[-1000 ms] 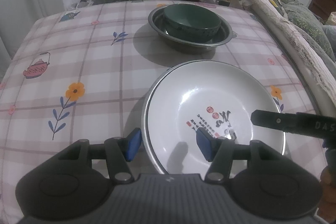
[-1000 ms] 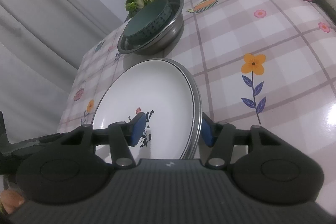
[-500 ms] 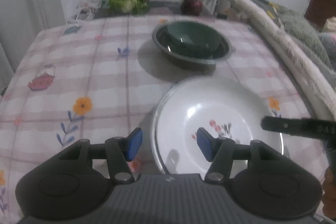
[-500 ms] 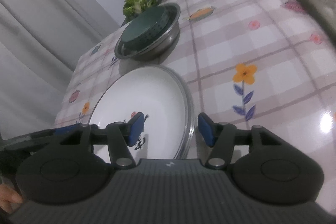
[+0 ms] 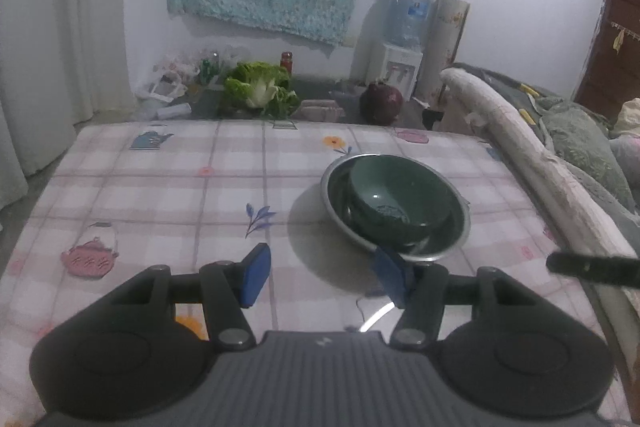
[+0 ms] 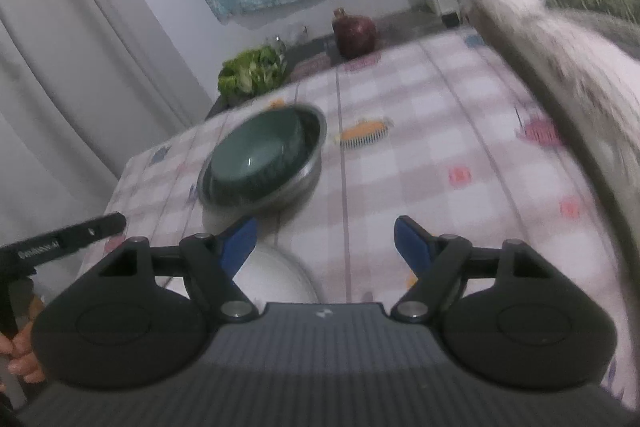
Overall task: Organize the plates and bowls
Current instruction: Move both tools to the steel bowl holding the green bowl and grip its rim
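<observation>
A dark green bowl [image 5: 396,199] sits inside a steel basin [image 5: 448,243] on the checked tablecloth, also in the right wrist view [image 6: 256,157]. The white plate lies close under both grippers; only its far rim shows in the right wrist view [image 6: 276,275] and a sliver of it in the left wrist view [image 5: 376,315]. My left gripper [image 5: 320,279] is open and empty, above the table just short of the basin. My right gripper [image 6: 324,243] is open wide and empty, above the plate's far edge.
The tablecloth-covered table [image 5: 180,195] stretches to the left. A lettuce [image 5: 260,91] and a dark red round pot [image 5: 380,101] stand beyond its far edge. A padded sofa arm [image 5: 532,163] runs along the right side. The right gripper's finger [image 5: 592,267] juts in at right.
Both grippers have lifted and pulled back from the white plate, which has dropped almost out of view. The right gripper has opened wider. The views now tilt up toward the wall.
</observation>
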Motion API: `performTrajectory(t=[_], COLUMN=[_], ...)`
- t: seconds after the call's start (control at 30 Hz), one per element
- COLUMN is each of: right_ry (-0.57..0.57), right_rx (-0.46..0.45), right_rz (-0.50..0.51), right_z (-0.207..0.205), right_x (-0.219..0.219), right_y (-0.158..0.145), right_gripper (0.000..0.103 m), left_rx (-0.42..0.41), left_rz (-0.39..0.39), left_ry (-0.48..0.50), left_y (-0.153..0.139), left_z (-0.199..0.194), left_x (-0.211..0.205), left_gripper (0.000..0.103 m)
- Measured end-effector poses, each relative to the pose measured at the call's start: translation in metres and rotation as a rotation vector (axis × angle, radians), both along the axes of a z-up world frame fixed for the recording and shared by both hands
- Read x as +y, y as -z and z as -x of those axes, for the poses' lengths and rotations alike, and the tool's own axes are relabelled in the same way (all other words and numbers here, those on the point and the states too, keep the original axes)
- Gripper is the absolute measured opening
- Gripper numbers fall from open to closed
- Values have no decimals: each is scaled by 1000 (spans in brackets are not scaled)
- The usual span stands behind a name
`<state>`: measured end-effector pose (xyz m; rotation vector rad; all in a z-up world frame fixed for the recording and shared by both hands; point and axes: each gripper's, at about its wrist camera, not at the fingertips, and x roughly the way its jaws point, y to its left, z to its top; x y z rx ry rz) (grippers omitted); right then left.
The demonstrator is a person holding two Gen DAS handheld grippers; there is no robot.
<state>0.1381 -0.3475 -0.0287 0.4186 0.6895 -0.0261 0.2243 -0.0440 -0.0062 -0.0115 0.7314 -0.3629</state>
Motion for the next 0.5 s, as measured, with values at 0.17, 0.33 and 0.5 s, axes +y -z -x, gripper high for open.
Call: performTrajectory(t=[0.17,0.33,0.5], right_ry=[3,-19,-36], right_rx=[-3,9,39], right_rz=[27,60,63], right_z=[-42,-85,-118], right_x=[-8,-12,-14], right_y=[-2,4,18], right_gripper=[73,64,52], left_rx=[37,57,96], left_rz=[-8,-6,-8], left_ry=[0,6,13], left_y=[13,26,38], left_z=[-31,-54,-70], left_x=[-13,-23,-31], left_gripper=[49,45,39])
